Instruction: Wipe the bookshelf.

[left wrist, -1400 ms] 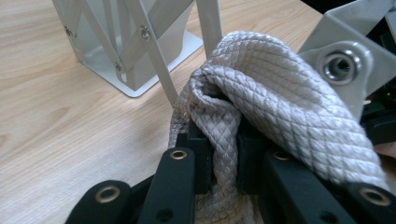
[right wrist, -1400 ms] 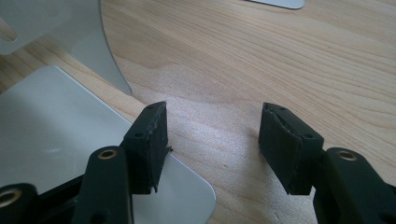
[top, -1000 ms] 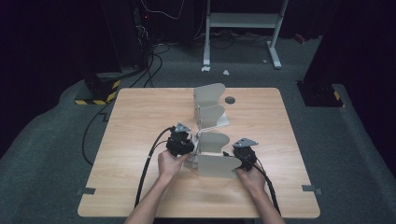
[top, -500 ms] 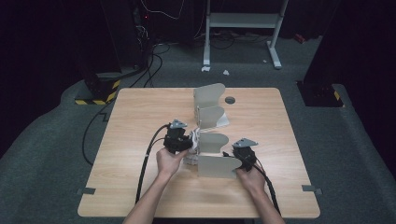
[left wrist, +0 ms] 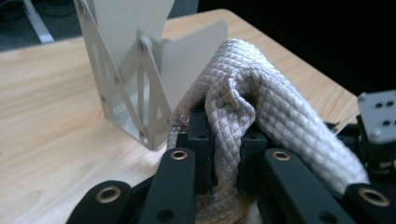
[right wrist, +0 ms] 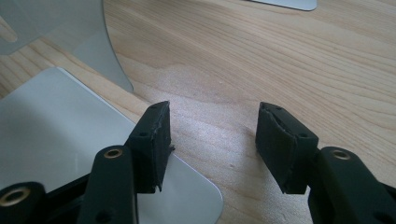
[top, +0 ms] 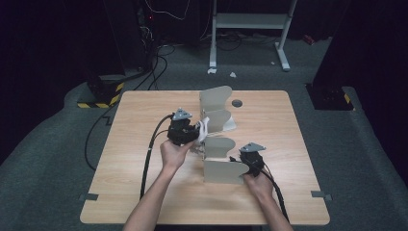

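A grey metal rack (top: 215, 98) of several upright curved plates stands mid-table. My left gripper (top: 198, 132) hovers at the rack's left side, shut on a thick white braided rope (top: 205, 125). In the left gripper view the rope (left wrist: 254, 93) bulges up from between the pads of that gripper (left wrist: 224, 151) and drapes to the right, with the rack (left wrist: 135, 60) just behind. My right gripper (top: 240, 162) rests at the right end of the rack's nearest plate (top: 221, 172). In its own view the right gripper (right wrist: 212, 140) is open over bare wood, its left jaw over a flat grey plate (right wrist: 51, 126).
The wooden table (top: 144, 120) carries a small dark round hole (top: 236, 103) near its far edge. Black cables (top: 151, 144) trail from both grippers toward the person. Beyond the table a white stand (top: 250, 21) rests on dark floor.
My left gripper has lifted with the rope, rising beside the rack. The right gripper has stayed where it was.
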Demonstrator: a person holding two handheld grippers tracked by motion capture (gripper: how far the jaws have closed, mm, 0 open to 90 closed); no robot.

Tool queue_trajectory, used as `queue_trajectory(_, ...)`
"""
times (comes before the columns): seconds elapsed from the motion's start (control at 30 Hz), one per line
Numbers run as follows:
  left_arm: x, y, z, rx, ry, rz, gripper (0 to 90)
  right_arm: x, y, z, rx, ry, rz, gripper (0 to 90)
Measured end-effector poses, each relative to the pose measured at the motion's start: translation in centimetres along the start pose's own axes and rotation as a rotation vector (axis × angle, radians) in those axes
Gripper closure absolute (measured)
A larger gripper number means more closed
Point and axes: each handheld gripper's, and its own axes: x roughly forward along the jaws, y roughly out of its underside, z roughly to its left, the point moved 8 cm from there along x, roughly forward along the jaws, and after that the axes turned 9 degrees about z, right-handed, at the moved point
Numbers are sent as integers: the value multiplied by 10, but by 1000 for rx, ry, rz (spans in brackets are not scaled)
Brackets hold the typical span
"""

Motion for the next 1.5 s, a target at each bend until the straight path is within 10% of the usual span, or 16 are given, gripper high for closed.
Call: queue_trajectory(1.5, 48, 36, 12, -31, -2, 131, 798, 1, -1, 3, -10, -8, 0, 450)
